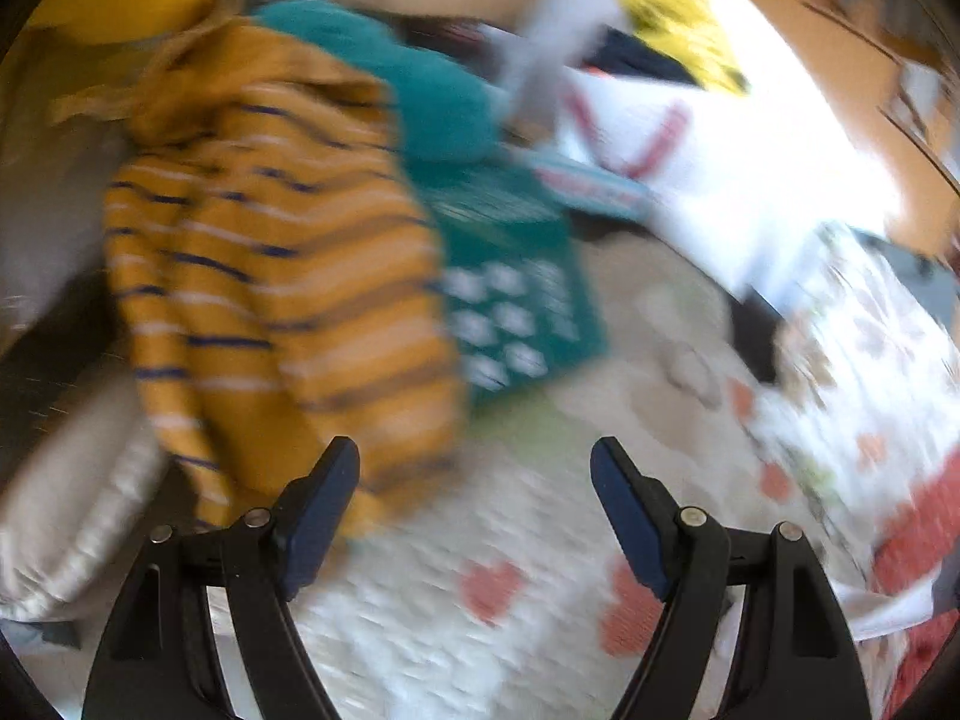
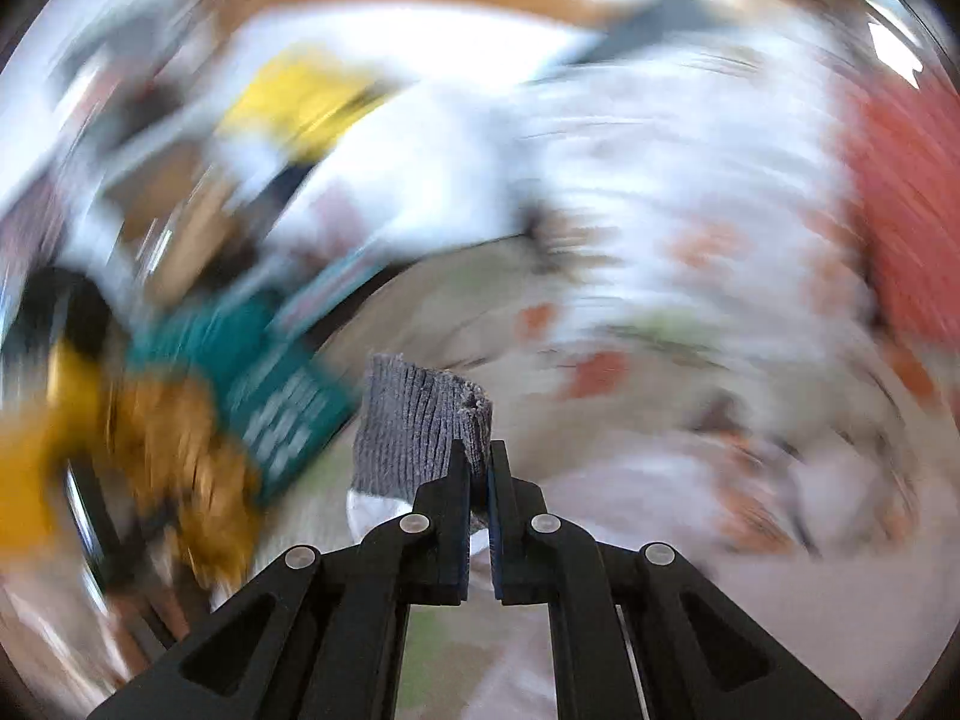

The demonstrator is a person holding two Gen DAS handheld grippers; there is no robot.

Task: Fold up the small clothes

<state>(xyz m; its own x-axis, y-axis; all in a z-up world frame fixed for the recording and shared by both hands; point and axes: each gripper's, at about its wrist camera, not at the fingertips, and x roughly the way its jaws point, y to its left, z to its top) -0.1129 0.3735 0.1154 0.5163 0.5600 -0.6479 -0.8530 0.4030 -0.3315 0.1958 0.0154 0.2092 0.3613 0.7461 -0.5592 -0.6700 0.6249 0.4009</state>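
right wrist: right claw [image 2: 478, 450] pinching grey sock [image 2: 420, 426] — left claw [image 1: 474, 462] agape.

white patterned cover [image 1: 528, 540]: red hearts, underlies everything | teal printed box [image 1: 516, 276]: lies flat on cover, white shapes on face | grey cushion [image 1: 78, 510]: left edge | wooden floor [image 1: 840, 60]: beyond, blurred

A pale bedspread [image 1: 540, 570] with red heart shapes fills the near ground. On the far right runs an orange-brown wall [image 1: 840, 60], washed by strong white light. Everything in the right view is smeared by blur.
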